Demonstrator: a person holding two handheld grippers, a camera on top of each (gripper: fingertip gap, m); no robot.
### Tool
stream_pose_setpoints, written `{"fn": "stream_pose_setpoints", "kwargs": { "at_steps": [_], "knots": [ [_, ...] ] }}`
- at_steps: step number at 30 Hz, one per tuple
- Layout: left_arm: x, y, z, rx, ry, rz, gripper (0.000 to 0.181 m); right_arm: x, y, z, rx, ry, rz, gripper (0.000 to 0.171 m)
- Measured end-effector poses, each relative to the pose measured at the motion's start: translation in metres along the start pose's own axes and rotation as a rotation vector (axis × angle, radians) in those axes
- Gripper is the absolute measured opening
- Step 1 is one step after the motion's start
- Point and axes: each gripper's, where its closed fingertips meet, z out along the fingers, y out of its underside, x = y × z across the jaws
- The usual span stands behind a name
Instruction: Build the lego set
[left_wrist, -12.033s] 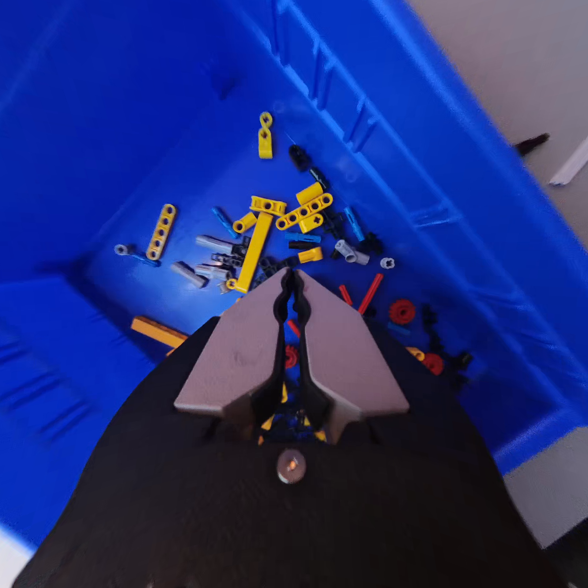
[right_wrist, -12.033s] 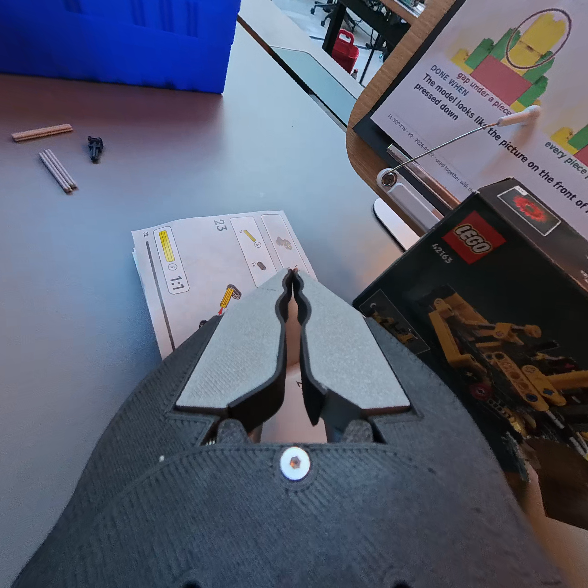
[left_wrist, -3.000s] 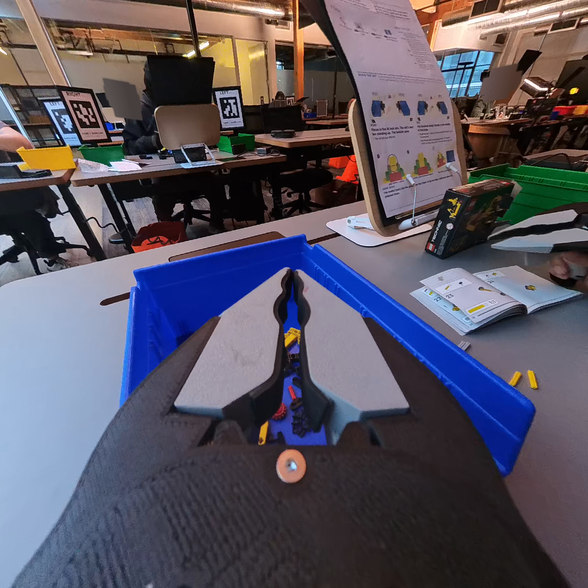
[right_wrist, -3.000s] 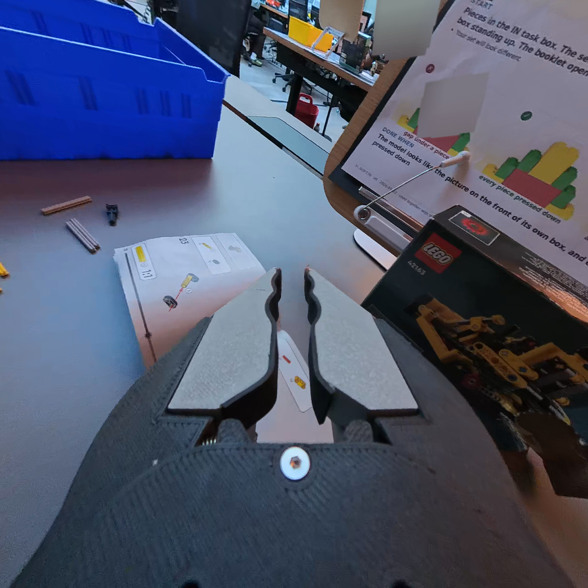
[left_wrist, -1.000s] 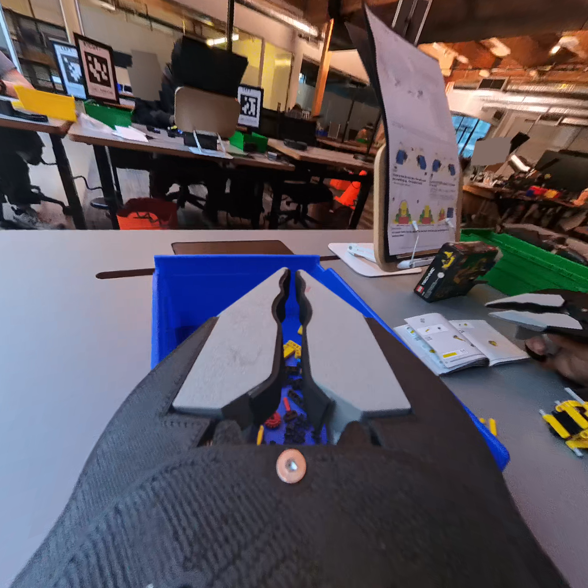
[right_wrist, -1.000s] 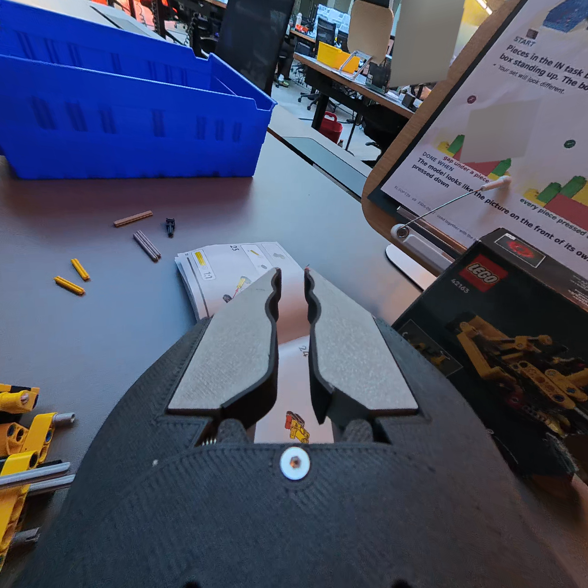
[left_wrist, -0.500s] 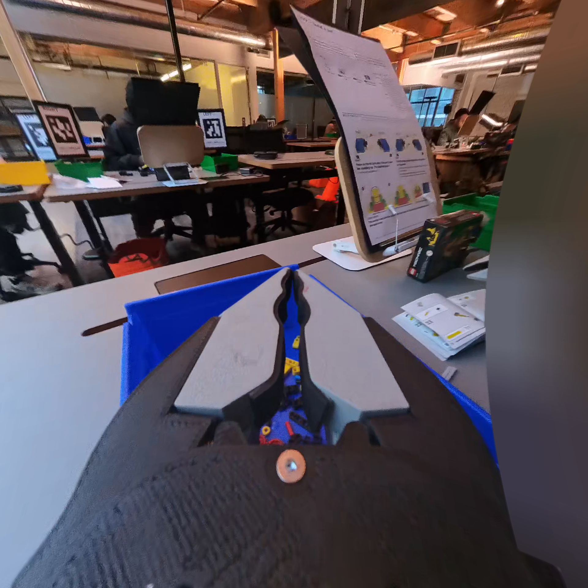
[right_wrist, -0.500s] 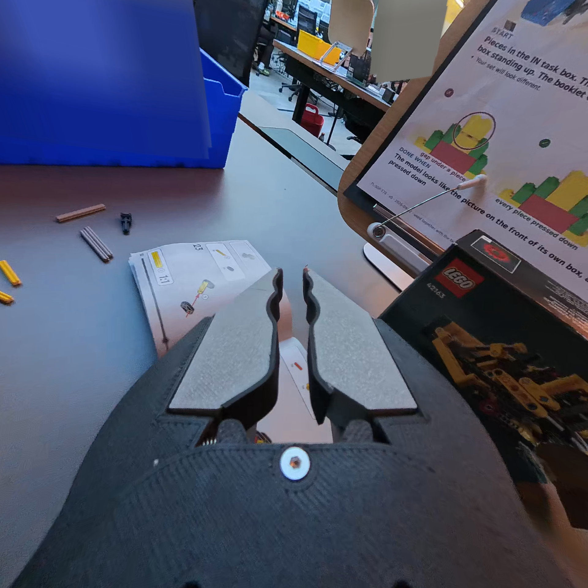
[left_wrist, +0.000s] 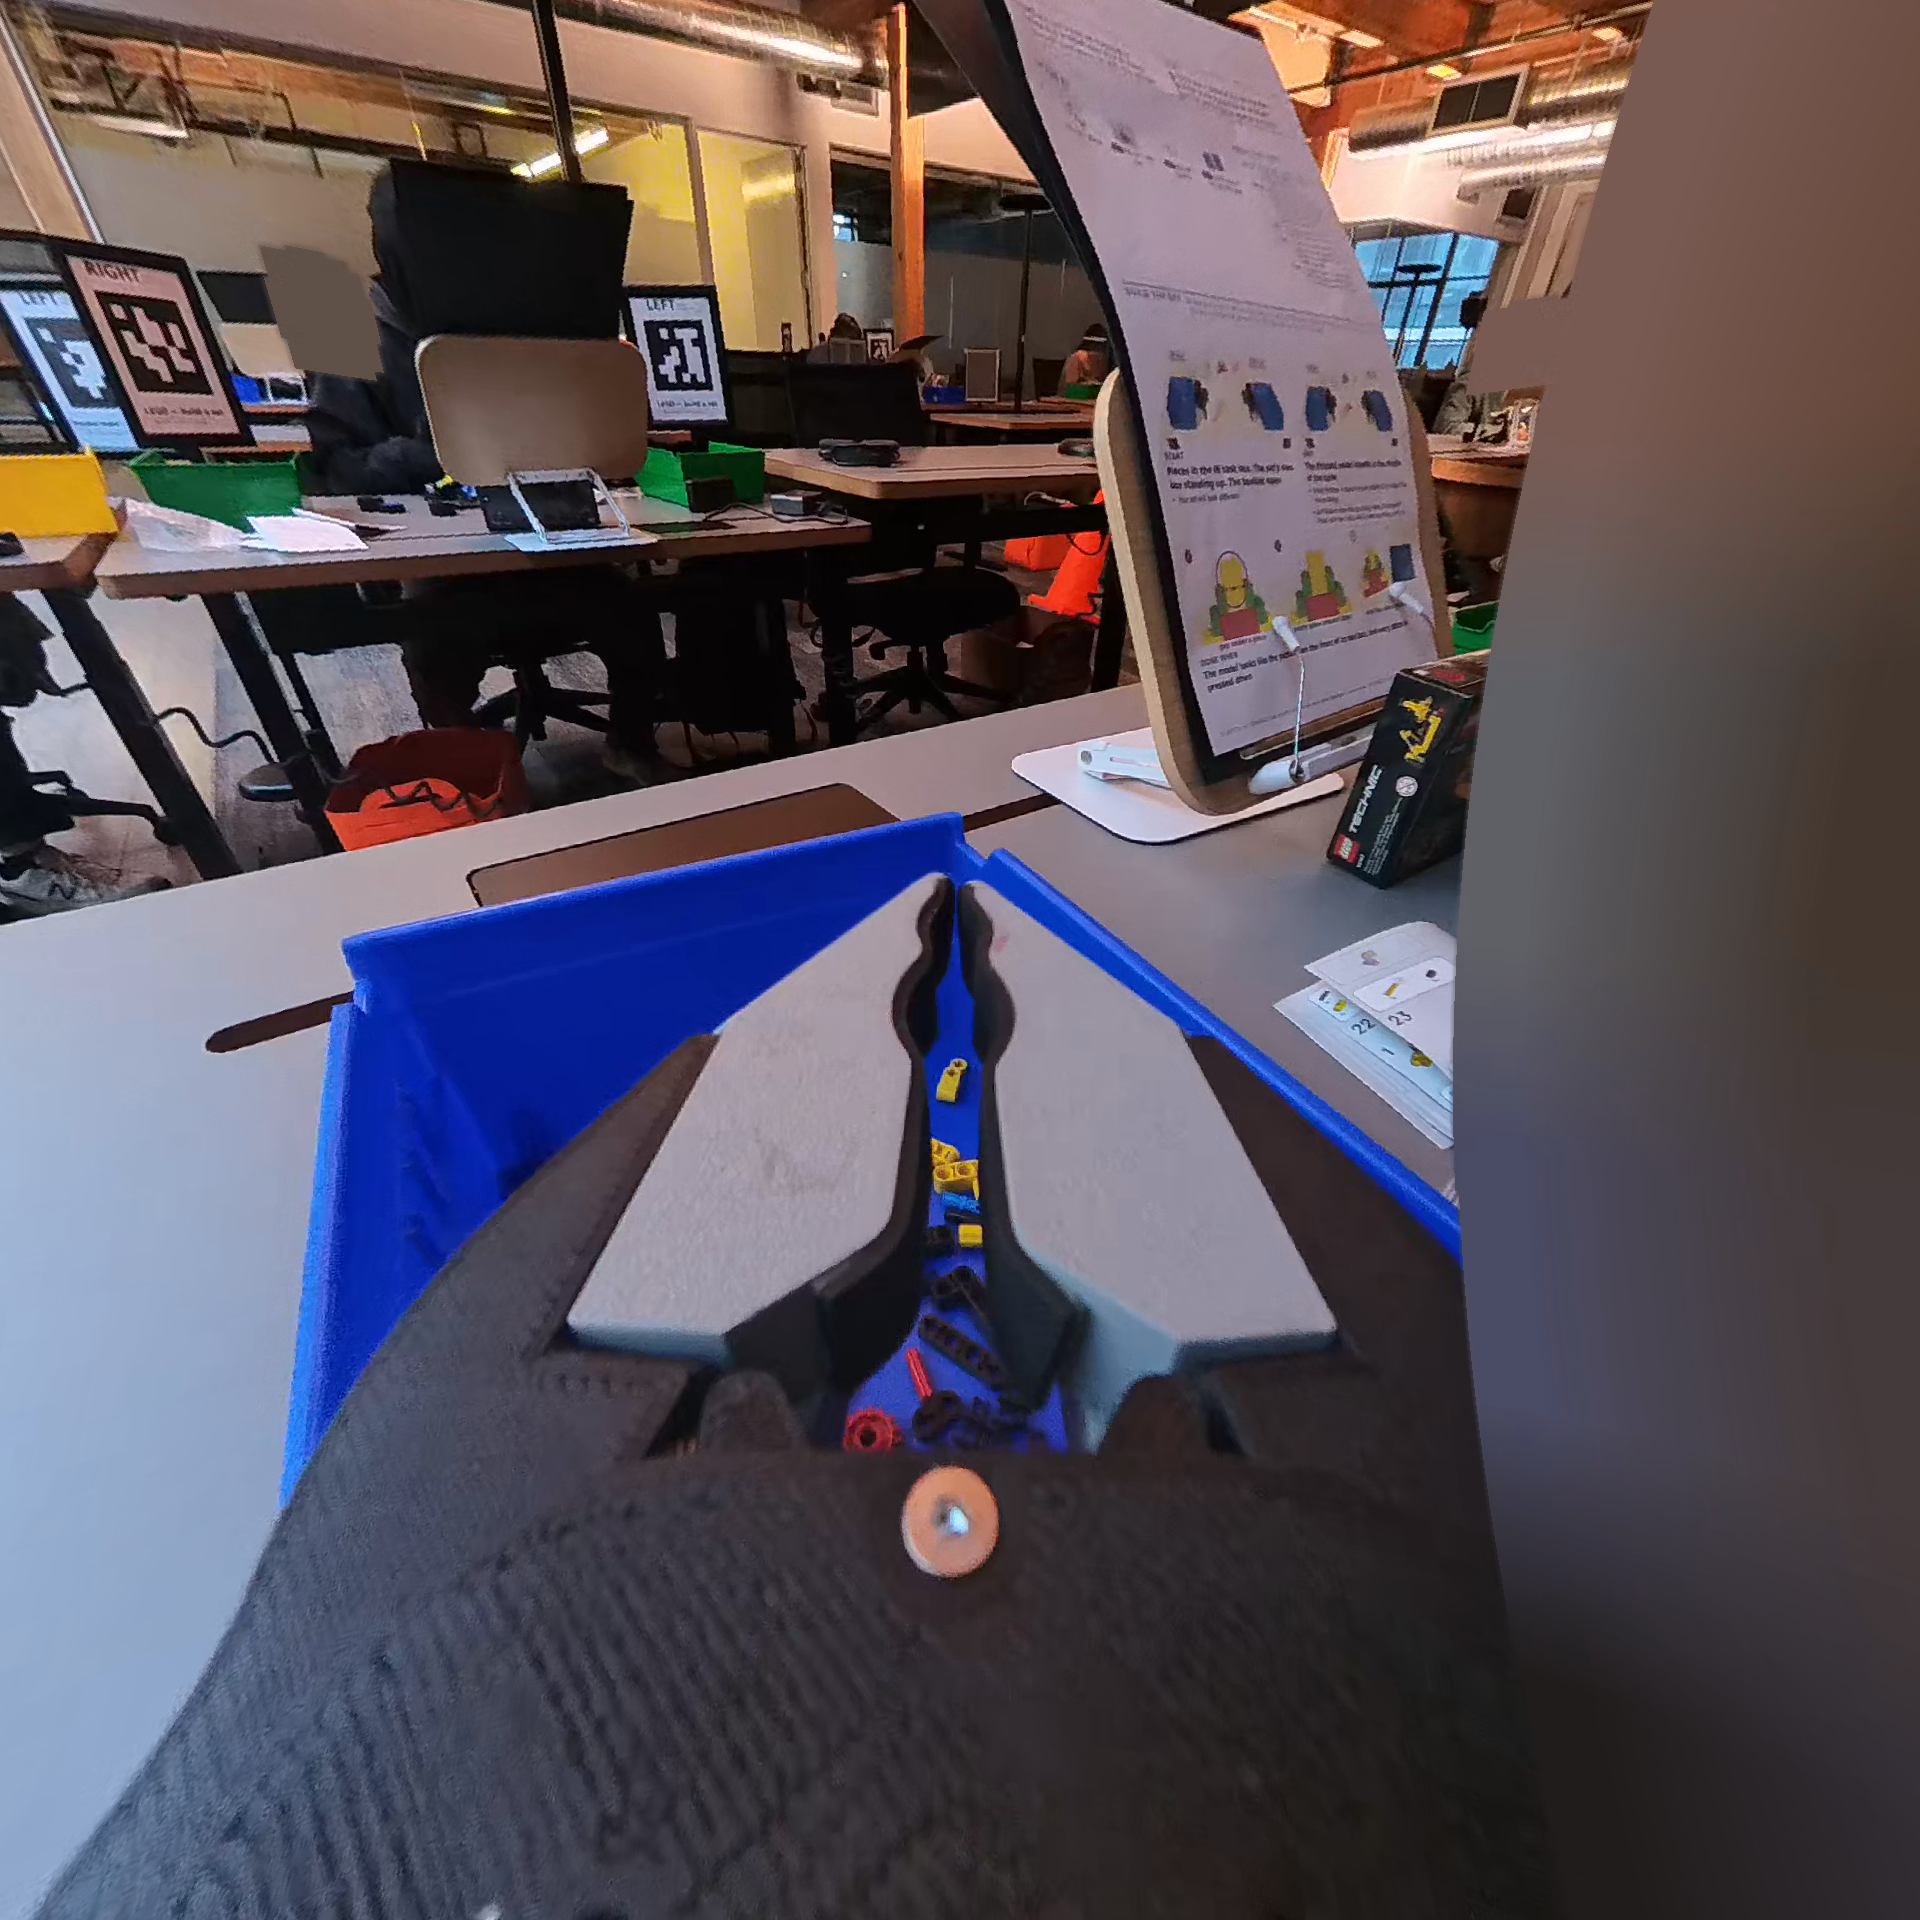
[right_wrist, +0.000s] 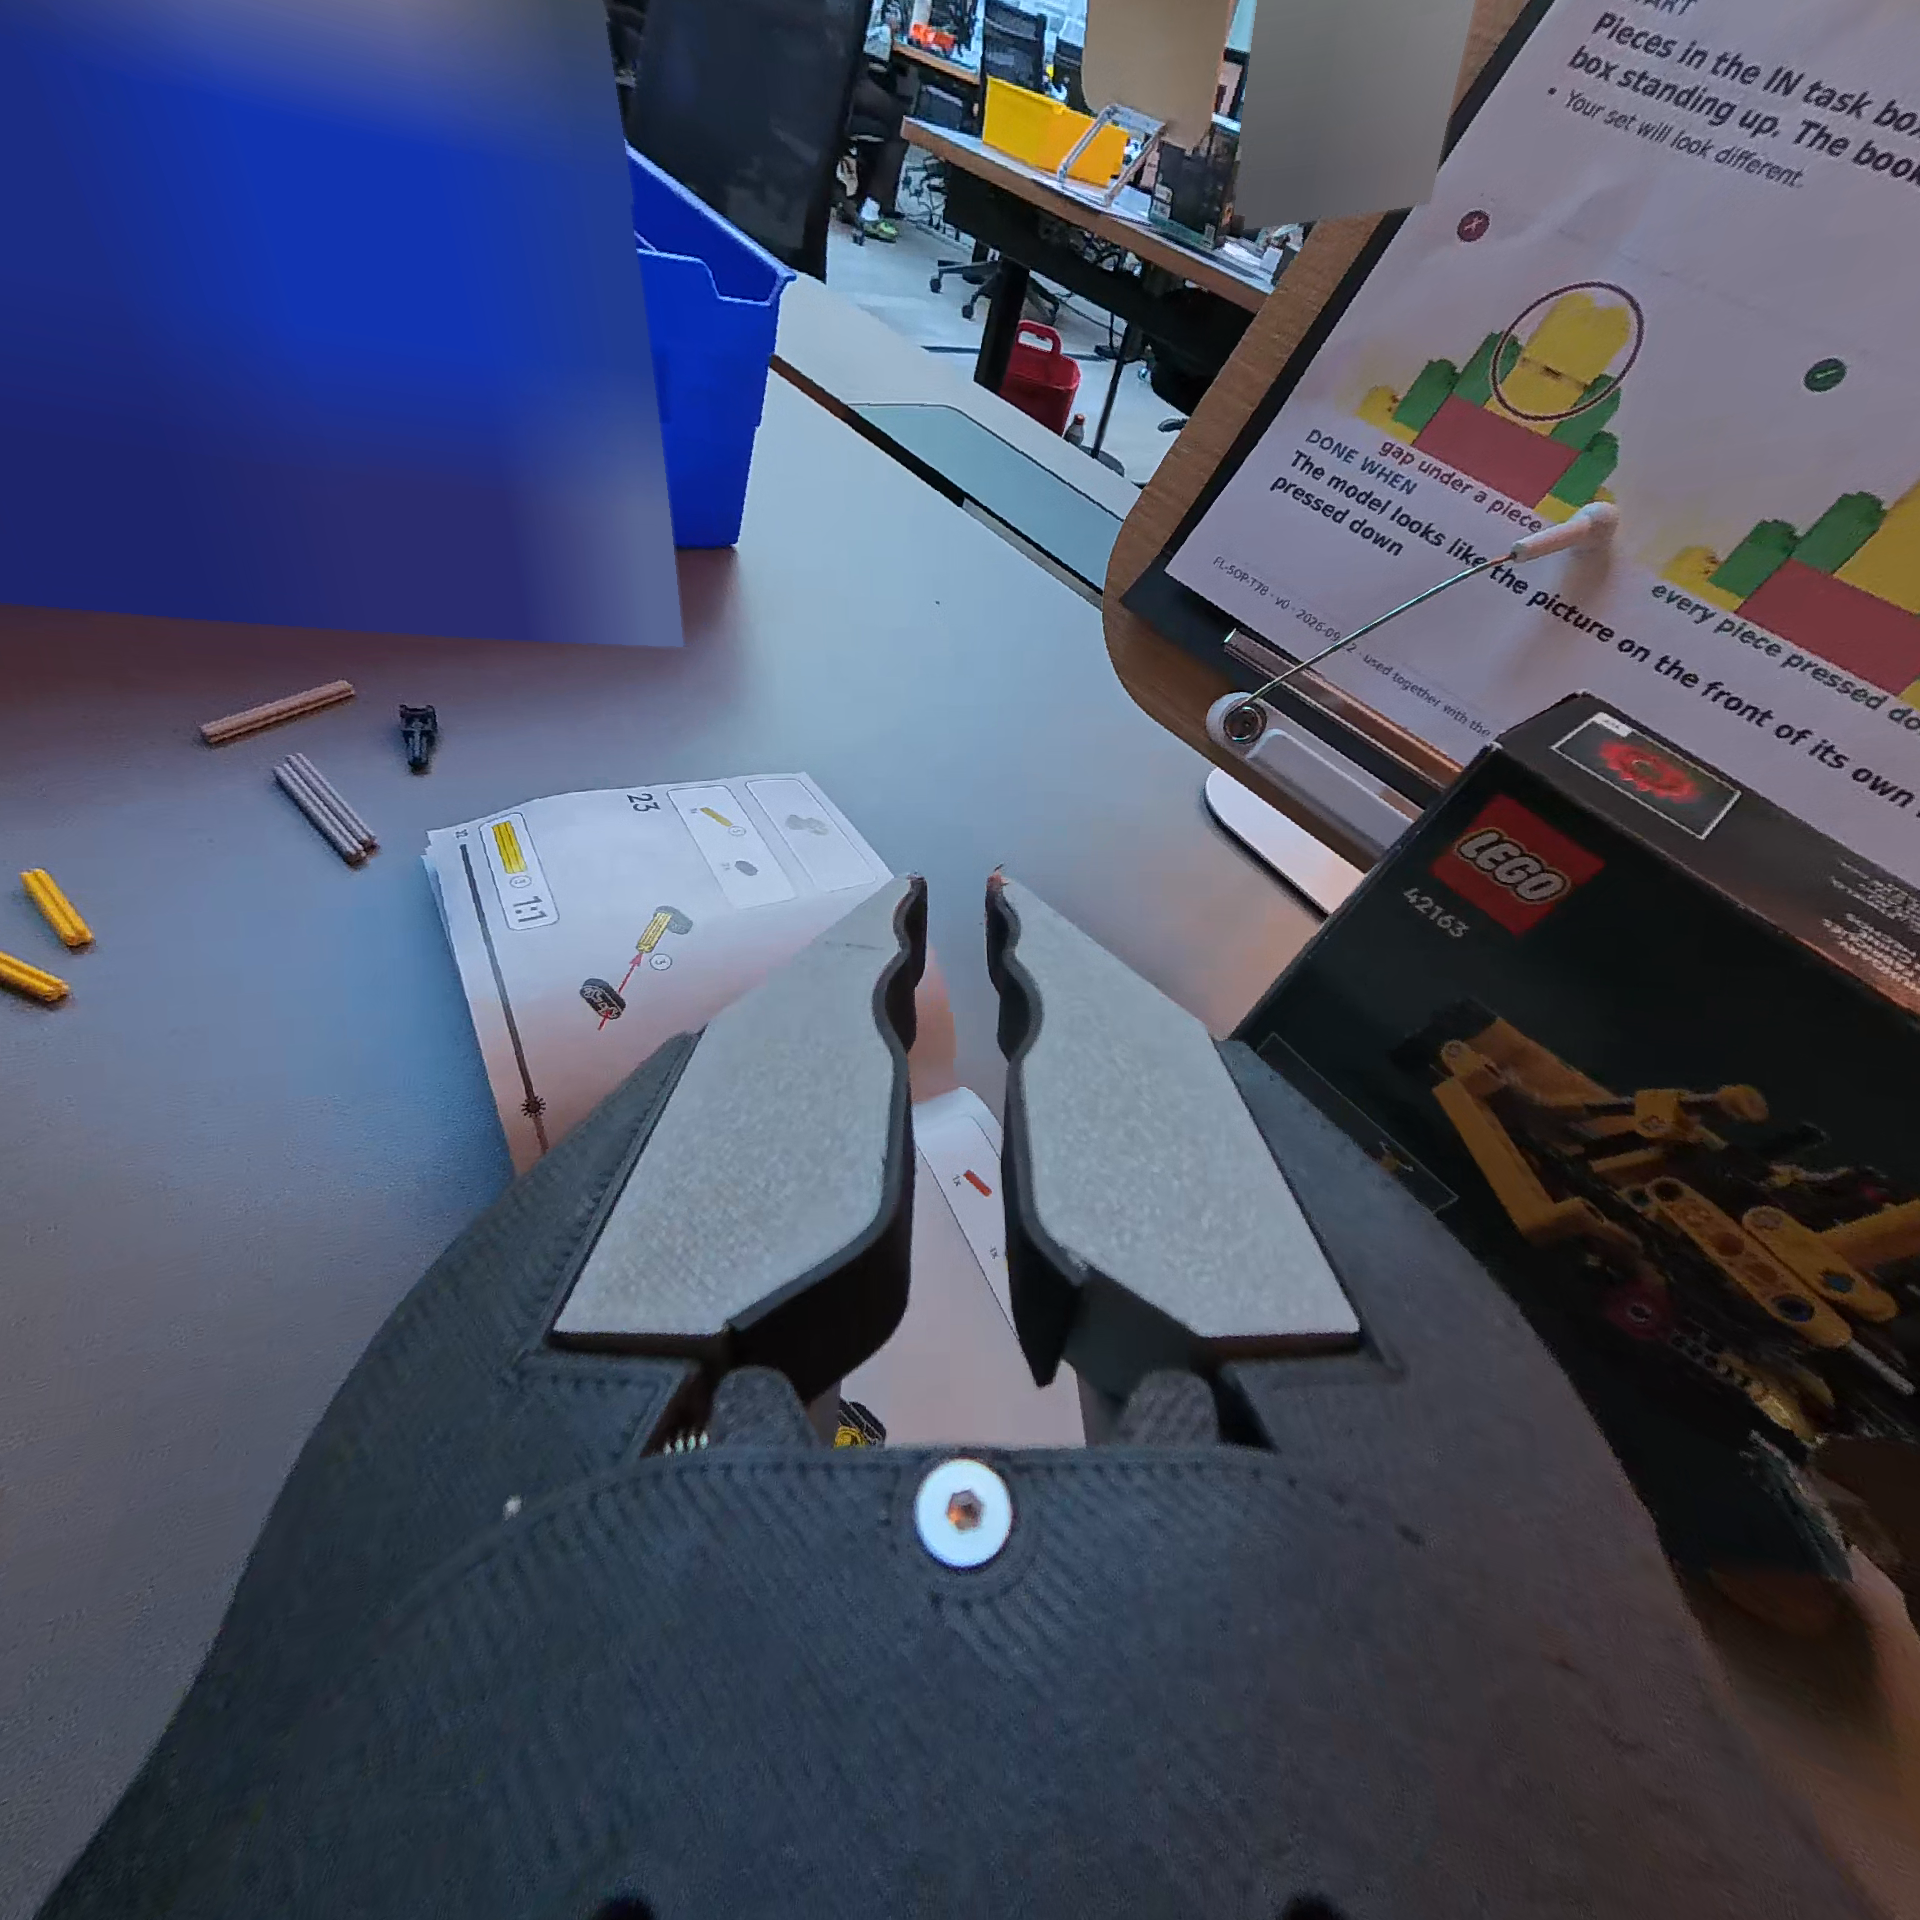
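Observation:
My left gripper (left_wrist: 954, 899) hovers over the blue bin (left_wrist: 644, 966), shut and empty. Through the slit between its fingers I see several loose yellow, black and red lego pieces (left_wrist: 956, 1174) on the bin floor. My right gripper (right_wrist: 954, 894) is above the open instruction booklet (right_wrist: 644, 914), its jaws a narrow gap apart with nothing between them. The black lego box (right_wrist: 1621, 1039) stands just to its right. The booklet (left_wrist: 1382, 1018) and the box (left_wrist: 1403, 779) also show in the left wrist view, right of the bin.
Yellow axles (right_wrist: 57, 909), grey axles (right_wrist: 324, 808), a brown axle (right_wrist: 275, 712) and a black pin (right_wrist: 417, 734) lie on the grey table, left of the booklet. A wooden stand with an instruction sheet (right_wrist: 1558, 416) rises behind the box. The bin's corner (right_wrist: 717, 343) is at back left. Across from one pair of fingers to the other is roughly 35 cm.
My left gripper's small gap has closed, and it has risen and swung over the bin. My right gripper has moved a little forward and right over the booklet, its gap unchanged.

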Motion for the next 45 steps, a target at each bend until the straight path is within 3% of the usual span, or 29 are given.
{"fn": "stream_pose_setpoints", "kwargs": {
  "at_steps": [8, 14, 22, 27, 32, 35, 40, 44, 45],
  "knots": [
    [-0.001, -0.008, -0.008, -0.003, -0.022, 0.035, 0.000, -0.002, 0.001, 0.000, 0.000, -0.022, 0.016, 0.007],
    [-0.026, 0.014, -0.007, -0.188, -0.204, 0.157, 0.000, -0.007, 0.001, 0.001, -0.006, -0.040, 0.004, 0.005],
    [-0.037, 0.056, -0.002, -0.432, -0.253, 0.216, 0.000, -0.013, 0.000, 0.000, -0.005, -0.069, -0.001, 0.002],
    [-0.049, 0.086, -0.013, -0.667, -0.283, 0.243, 0.000, -0.014, 0.000, 0.001, -0.003, -0.071, 0.006, 0.000],
    [-0.051, 0.126, -0.028, -1.115, -0.230, 0.337, 0.000, -0.013, -0.001, -0.001, 0.005, -0.065, 0.018, 0.000],
    [-0.061, 0.140, -0.038, -1.354, -0.250, 0.500, 0.000, -0.013, -0.001, -0.001, 0.001, -0.060, 0.010, 0.000],
    [-0.013, 0.169, -0.043, -1.516, 0.102, 0.333, 0.000, -0.009, 0.002, 0.000, -0.015, -0.032, -0.001, 0.000],
    [0.030, 0.169, -0.034, -1.445, 0.416, 0.199, 0.000, -0.004, 0.005, 0.003, -0.036, -0.011, -0.004, 0.000],
    [0.027, 0.166, -0.033, -1.445, 0.429, 0.211, 0.000, -0.003, 0.006, 0.004, -0.041, -0.007, -0.004, 0.000]
  ]
}}
